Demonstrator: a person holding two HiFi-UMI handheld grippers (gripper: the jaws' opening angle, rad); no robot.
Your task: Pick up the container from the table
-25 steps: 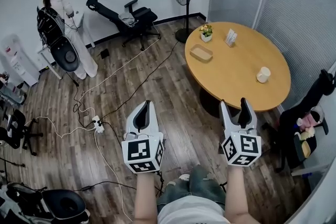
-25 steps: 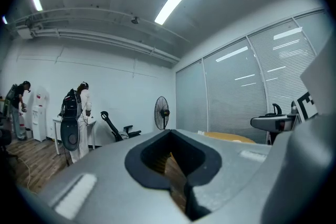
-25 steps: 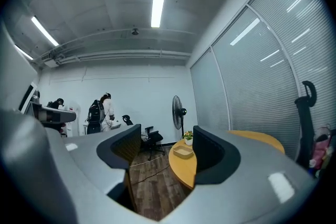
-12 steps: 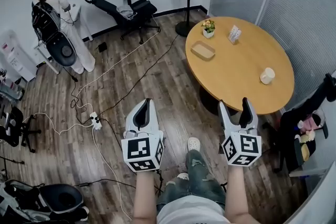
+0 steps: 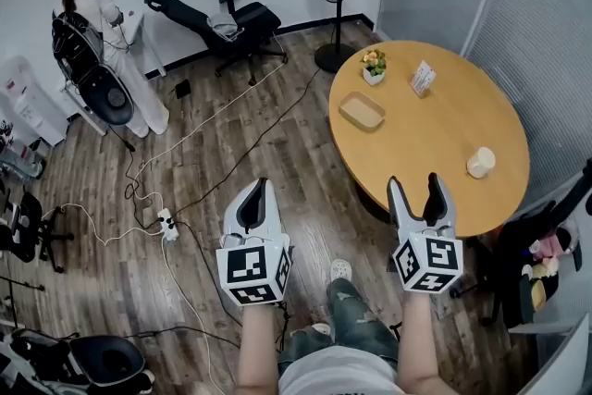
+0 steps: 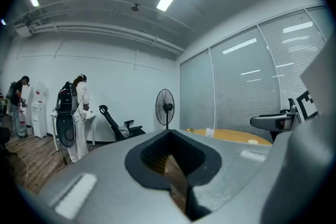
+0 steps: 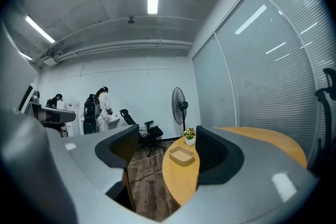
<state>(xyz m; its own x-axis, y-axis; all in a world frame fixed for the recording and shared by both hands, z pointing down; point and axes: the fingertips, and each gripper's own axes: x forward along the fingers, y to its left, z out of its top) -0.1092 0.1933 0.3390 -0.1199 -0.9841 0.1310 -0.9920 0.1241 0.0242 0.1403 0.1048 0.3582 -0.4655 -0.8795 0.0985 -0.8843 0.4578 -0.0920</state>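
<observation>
On table (image 5: 435, 134): container (image 5: 362, 110); plant (image 5: 374, 66); card (image 5: 424, 77); cup (image 5: 480, 163)

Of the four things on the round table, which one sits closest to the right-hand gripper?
The white cup, alone near the front edge of the round table. The tan tray, flower pot and card stand all sit farther across.

Lower frame: left gripper (image 5: 258, 188) and right gripper (image 5: 413, 183) — pale grey shells, black inner pads (image 5: 432, 196), cubes (image 5: 427, 265) with black-and-white square markers. Below — blue jeans (image 5: 359, 328), white shirt (image 5: 333, 377), pale shoe (image 5: 340, 270).
</observation>
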